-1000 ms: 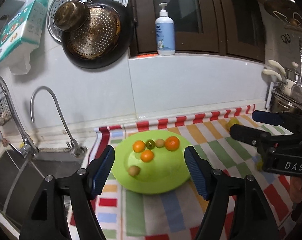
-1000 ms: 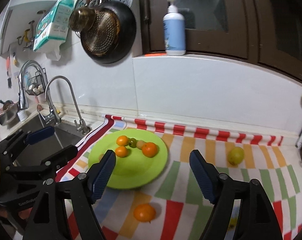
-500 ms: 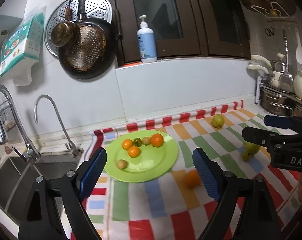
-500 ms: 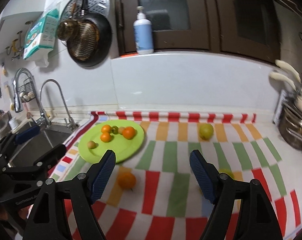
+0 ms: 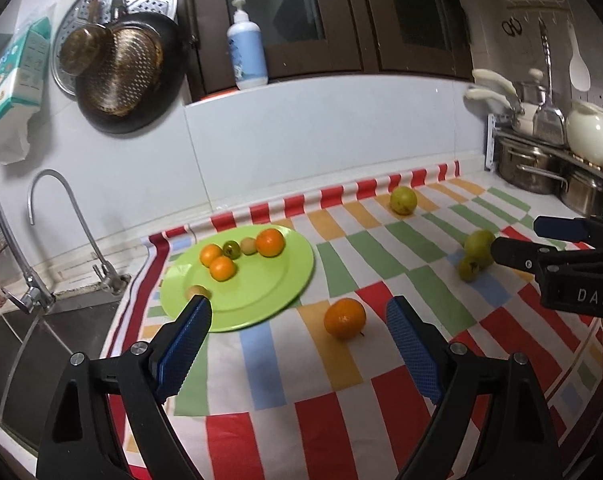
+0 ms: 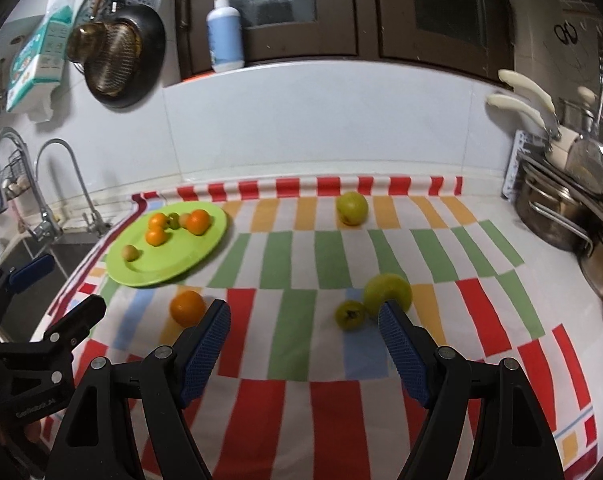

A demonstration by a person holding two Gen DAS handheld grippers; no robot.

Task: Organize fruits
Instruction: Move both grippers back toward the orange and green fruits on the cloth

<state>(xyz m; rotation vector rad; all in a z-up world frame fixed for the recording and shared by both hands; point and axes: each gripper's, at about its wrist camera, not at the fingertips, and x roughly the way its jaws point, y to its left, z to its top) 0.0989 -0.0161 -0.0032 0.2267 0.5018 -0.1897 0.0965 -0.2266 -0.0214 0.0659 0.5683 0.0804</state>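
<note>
Both claws are hovering low over the desk, pointing toward the white tiled wall, and each is gaping wide with nothing between its blue ribbed pads. The left claw [image 5: 297,312] is framing the loose round orange [image 5: 344,318], which is lying on the striped red, green and white cloth [image 5: 381,264] just off the near rim of the round lime-green plastic plate [image 5: 269,292]. The right claw [image 6: 304,316] is hanging to the right of that plate, over the cloth, with a small green fruit [image 6: 350,314] and a larger yellow-green fruit [image 6: 387,292] touching each other just ahead of its right pad. The letters "DAS" are showing in white on the right claw's black body in the left view; the small print on the left claw's body is too blurred to read. Since a second ago both claws are pulling back from the plate, so the orange and the far green fruits are now coming into sight.
</note>
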